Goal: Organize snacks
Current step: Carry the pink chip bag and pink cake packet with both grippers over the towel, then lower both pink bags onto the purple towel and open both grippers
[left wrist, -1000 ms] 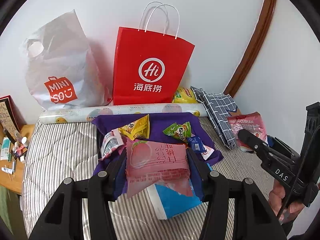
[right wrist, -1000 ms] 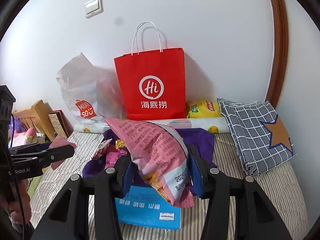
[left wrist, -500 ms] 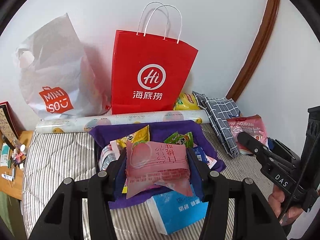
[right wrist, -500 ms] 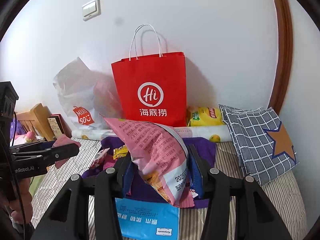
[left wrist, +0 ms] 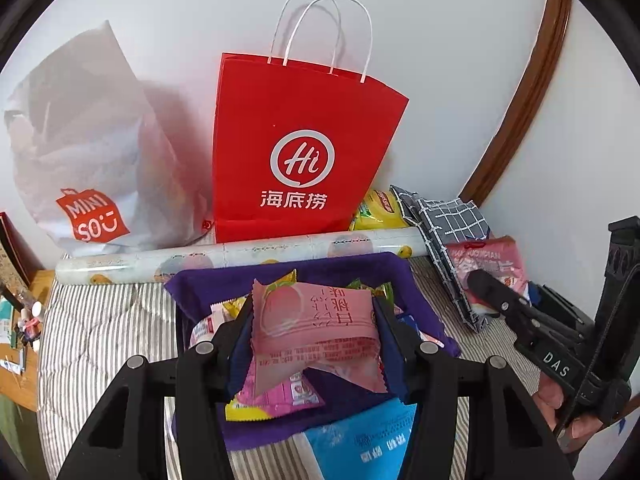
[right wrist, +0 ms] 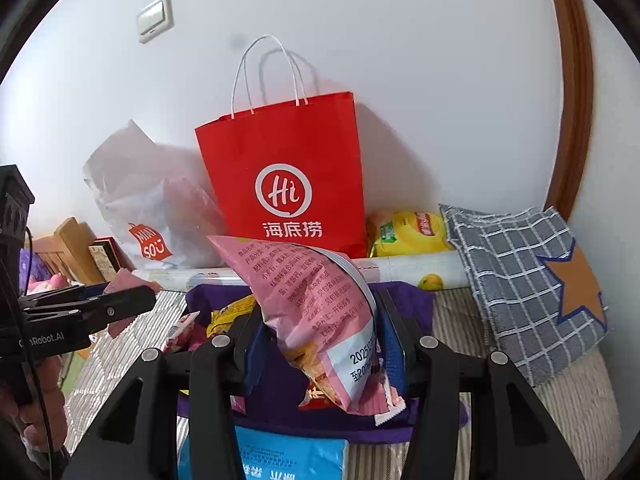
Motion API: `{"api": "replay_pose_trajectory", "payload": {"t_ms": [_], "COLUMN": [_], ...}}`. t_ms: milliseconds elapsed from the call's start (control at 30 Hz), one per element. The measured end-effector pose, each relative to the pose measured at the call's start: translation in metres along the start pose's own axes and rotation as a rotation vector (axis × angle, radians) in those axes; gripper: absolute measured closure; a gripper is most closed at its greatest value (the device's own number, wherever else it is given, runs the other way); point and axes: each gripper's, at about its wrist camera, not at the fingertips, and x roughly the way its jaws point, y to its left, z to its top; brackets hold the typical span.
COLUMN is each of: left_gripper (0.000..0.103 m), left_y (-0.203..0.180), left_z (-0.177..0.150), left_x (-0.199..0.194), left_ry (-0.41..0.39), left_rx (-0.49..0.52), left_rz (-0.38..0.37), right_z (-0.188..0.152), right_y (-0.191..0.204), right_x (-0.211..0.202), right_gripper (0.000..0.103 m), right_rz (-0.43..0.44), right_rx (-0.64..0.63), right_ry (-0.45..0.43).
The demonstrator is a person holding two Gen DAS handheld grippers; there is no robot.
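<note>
"Hi" — red paper bag point(left wrist: 304, 152); "MINISO" — plastic bag point(left wrist: 92, 152)

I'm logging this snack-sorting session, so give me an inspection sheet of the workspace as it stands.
Surface: striped bed cover, with a purple cloth spread on it.
Job's things: small snack packets on the cloth; red paper bag and white Miniso bag upright against the wall.
Clutter: patterned roll, yellow pack, checked fabric, blue pack.
Grippers: left gripper shut on a pink peach packet; right gripper shut on a pink snack bag.
Cables: a thin cord by the left gripper's handle.
Surroundings: white wall, light switch, wooden trim.
</note>
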Motion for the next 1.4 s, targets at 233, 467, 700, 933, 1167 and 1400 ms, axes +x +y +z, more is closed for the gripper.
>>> {"api": "replay_pose_trajectory", "payload": {"t_ms": [233, 467, 700, 933, 1167, 1400], "left_gripper": [0.050, 0.051, 0.051, 0.050, 0.050, 0.050], "left_y": [0.008, 0.017, 0.020, 0.020, 0.019, 0.017], "left_z": [0.005, 0.000, -0.006, -0.011, -0.017, -0.021], "left_x": [0.027, 0.061, 0.085, 0.099, 0.112, 0.123], "left_ry": [0.025, 0.079, 0.118, 0.144, 0.177, 0.201], "left_rx": [-0.011, -0.027, -0.028, -0.020, -0.012, 0.000], "left_rz": [-0.005, -0.005, 0.005, 0.015, 0.026, 0.049], "right_z": [-0.009, -0.024, -0.038, -0.050, -0.056, -0.060], "right_y": [-0.008, -0.019, -0.025, -0.026, -0.026, -0.027], "right_x": [0.027, 0.060, 0.078, 0.093, 0.097, 0.105], "right_gripper": [0.054, 0.054, 0.054, 0.054, 0.054, 0.054], "right_rz": [0.024, 0.024, 0.020, 0.015, 0.004, 0.003], "right_rx": [0.017, 0.037, 0.044, 0.037, 0.030, 0.033], "right_ry": [0.026, 0.094, 0.142, 0.184, 0.196, 0.229]}}
